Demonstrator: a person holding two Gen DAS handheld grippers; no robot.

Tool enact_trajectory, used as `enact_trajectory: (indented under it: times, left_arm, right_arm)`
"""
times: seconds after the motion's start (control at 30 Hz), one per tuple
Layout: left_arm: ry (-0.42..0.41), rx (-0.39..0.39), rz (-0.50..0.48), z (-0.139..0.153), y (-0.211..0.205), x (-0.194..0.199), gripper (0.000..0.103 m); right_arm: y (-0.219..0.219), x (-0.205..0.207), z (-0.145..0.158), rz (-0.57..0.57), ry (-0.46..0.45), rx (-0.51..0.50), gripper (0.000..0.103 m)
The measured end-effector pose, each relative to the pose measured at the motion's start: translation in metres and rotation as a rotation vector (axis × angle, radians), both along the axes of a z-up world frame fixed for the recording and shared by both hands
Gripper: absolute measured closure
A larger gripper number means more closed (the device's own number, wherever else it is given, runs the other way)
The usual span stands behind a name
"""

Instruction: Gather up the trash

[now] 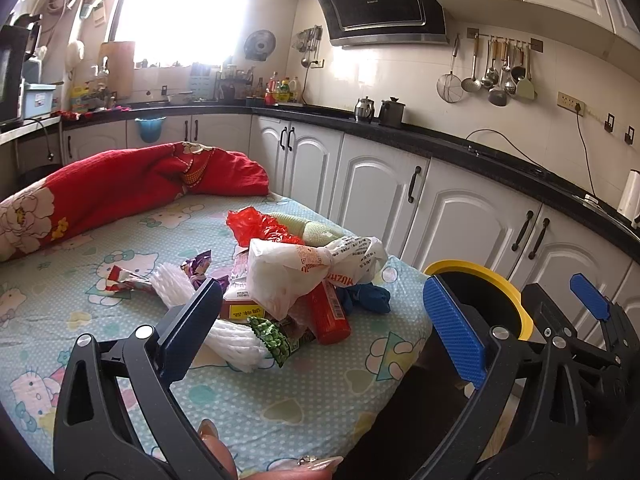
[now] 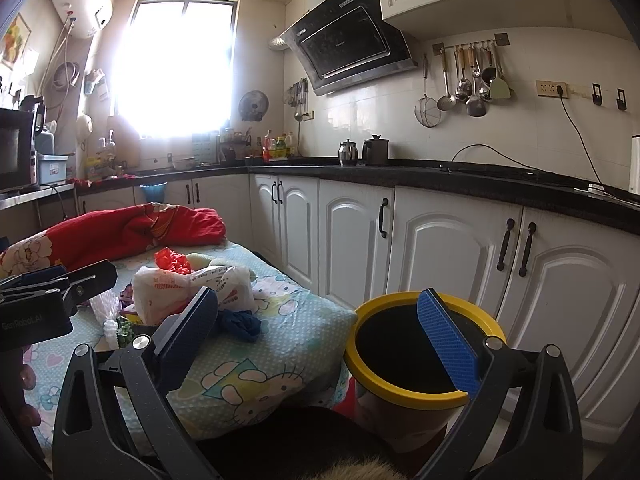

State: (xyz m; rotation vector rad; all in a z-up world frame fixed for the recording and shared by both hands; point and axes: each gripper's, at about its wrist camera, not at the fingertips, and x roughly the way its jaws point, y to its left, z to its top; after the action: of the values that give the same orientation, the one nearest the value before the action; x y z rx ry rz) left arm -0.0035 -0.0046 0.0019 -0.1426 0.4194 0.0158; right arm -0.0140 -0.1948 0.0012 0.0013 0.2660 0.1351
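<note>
A heap of trash lies on the cloth-covered table (image 1: 300, 400): a white plastic bag (image 1: 296, 276), a red plastic bag (image 1: 256, 224), a red packet (image 1: 328, 316), a green pea wrapper (image 1: 276, 340), white foam netting (image 1: 236, 340), a purple wrapper (image 1: 198, 264) and a blue rag (image 1: 368, 298). My left gripper (image 1: 320, 286) hangs open just short of the heap, holding nothing. A black bin with a yellow rim (image 2: 400, 396) stands beside the table's right corner. My right gripper (image 2: 318, 296) is open and empty, between the table corner and the bin.
A red flowered quilt (image 1: 120, 184) is bundled at the table's far end. White cabinets (image 2: 440, 248) under a black counter run along the right, close behind the bin. A person's fingers (image 1: 216, 440) show at the bottom of the left wrist view.
</note>
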Motion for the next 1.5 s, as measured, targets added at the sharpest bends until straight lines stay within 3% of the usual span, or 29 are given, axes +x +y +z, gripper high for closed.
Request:
enact_trajectory:
  times: [0.87,1.5]
  left_arm:
    - [0.003,-0.008,0.007,-0.001,0.005,0.000,0.011]
    - [0.013,-0.080,0.118,-0.002,0.053,0.004,0.011]
  right_arm:
    - [0.002,0.003,0.002,0.022,0.005,-0.015,0.006]
    - [0.054,0.033,0.003,0.370,0.079,-0.132,0.006]
